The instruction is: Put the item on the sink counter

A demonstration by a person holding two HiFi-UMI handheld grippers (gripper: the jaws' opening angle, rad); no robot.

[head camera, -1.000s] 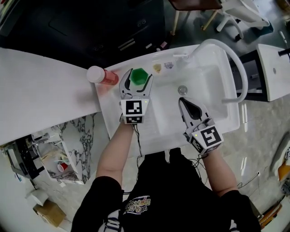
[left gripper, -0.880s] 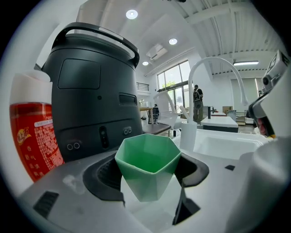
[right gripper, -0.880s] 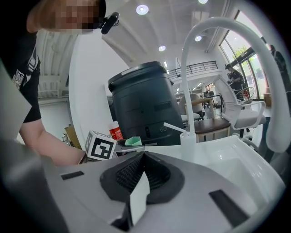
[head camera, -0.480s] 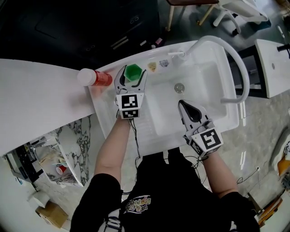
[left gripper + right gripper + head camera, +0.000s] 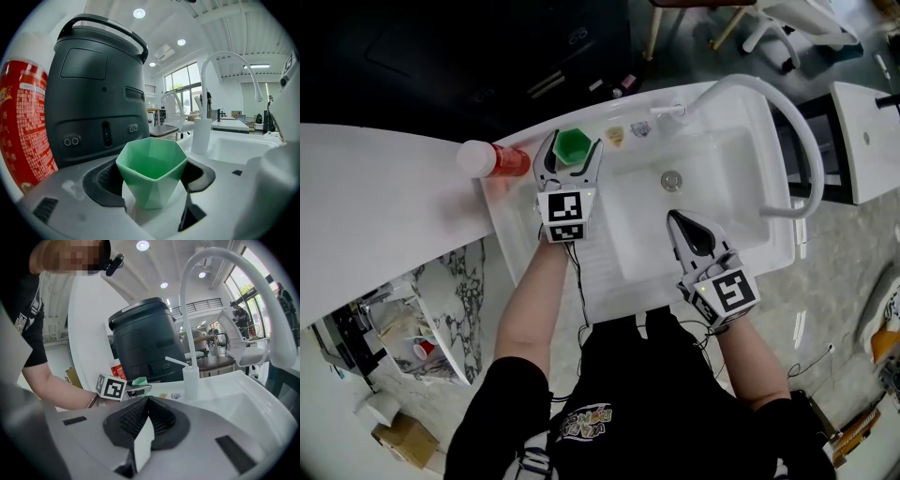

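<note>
At the back left corner of the sink counter [image 5: 511, 211], the left gripper [image 5: 573, 150] has its jaws closed on the green cup [image 5: 574, 142], one pad against each side of the faceted wall just under the rim. The left gripper view shows the cup [image 5: 151, 168] upright, mouth open to the ceiling, with its narrow foot down on the white surface or just off it; I cannot tell which. Gripping it from the sides and level keeps it standing, so it would not tip when let go. The spot looks chosen to fit: it sits on the flat ledge beside the basin [image 5: 703, 178], near the red bottle [image 5: 494, 160] lying on its side to the left but apart from it, and in front of the big dark grey container [image 5: 98, 89]. The right gripper [image 5: 677, 220] has nothing to carry; its jaws are pressed together, empty, and it hangs low over the front of the basin, well apart from the cup and out of the way of the curved tap [image 5: 787, 122] and the soap pump [image 5: 190, 378] at the back edge. The placing looks nearly done; what remains is probably opening the left jaws without nudging the cup.
</note>
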